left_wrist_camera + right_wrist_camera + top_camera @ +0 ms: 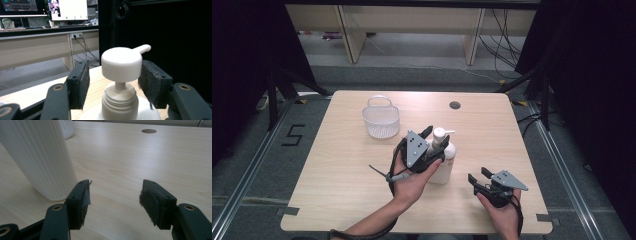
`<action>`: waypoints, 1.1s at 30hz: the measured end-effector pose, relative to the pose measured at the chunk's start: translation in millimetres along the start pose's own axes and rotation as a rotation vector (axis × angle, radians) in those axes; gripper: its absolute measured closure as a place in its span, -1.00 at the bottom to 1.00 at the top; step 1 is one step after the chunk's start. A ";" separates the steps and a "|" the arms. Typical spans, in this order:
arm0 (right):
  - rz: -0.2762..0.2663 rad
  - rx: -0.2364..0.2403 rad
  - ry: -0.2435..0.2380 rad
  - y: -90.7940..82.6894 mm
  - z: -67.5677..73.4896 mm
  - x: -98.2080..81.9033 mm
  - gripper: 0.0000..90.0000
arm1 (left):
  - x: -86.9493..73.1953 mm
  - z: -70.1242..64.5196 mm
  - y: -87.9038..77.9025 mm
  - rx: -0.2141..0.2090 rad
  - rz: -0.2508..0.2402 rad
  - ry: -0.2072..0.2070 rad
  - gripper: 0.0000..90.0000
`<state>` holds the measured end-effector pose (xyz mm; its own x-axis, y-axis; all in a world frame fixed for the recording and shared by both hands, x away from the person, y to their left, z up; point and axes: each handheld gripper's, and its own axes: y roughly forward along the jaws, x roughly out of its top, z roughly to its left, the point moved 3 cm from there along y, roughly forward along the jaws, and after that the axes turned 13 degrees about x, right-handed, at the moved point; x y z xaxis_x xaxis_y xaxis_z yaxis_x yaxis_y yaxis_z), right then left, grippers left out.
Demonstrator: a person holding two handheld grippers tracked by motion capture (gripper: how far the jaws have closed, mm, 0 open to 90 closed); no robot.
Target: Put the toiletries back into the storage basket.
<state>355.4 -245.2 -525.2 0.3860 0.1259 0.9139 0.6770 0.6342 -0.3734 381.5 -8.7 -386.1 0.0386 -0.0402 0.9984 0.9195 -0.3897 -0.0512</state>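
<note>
A white ribbed pump bottle (pixel 446 165) stands upright near the middle of the wooden table (pixel 337 165). My left gripper (pixel 435 137) sits at its top, jaws on either side of the round pump head (pixel 121 63). The pads (pixel 81 85) stand a little off the head on one side, so the gripper is open around it. The spout points away to the right in the left gripper view. Right of the bottle, my right gripper (pixel 478 174) rests low near the table's front, open and with nothing in it (pixel 113 200). The bottle's body (pixel 42 157) rises just left of its jaws.
A white mesh basket (pixel 381 120) with a handle stands at the back left of the table, its edge (pixel 67 127) behind the bottle in the right gripper view. A round cable hole (pixel 455 105) lies at the back. Desks and monitors stand beyond the table.
</note>
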 end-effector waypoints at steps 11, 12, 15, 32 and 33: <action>0.006 0.009 0.011 0.6 0.9 -0.2 -0.09 | 3.9 -3.8 3.5 0.007 0.014 0.011 0.14; 0.005 0.009 0.012 0.6 0.9 -0.2 -0.09 | 3.9 -3.8 3.5 0.007 0.014 0.011 0.15; 0.010 0.012 0.003 0.4 -0.1 -0.4 -0.09 | 4.1 -5.1 4.8 0.005 0.021 0.006 0.19; 0.012 0.016 0.015 0.1 0.9 -0.2 -0.10 | 9.8 1.0 2.5 -0.030 0.030 -0.007 0.31; 0.006 0.012 0.016 0.3 0.9 -0.2 -0.10 | 11.6 2.4 2.0 -0.031 0.027 -0.003 0.31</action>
<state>355.0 -244.3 -525.4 0.3998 0.1173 0.9091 0.6671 0.6429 -0.3763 384.7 -7.8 -374.6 0.0640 -0.0482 0.9968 0.9056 -0.4168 -0.0783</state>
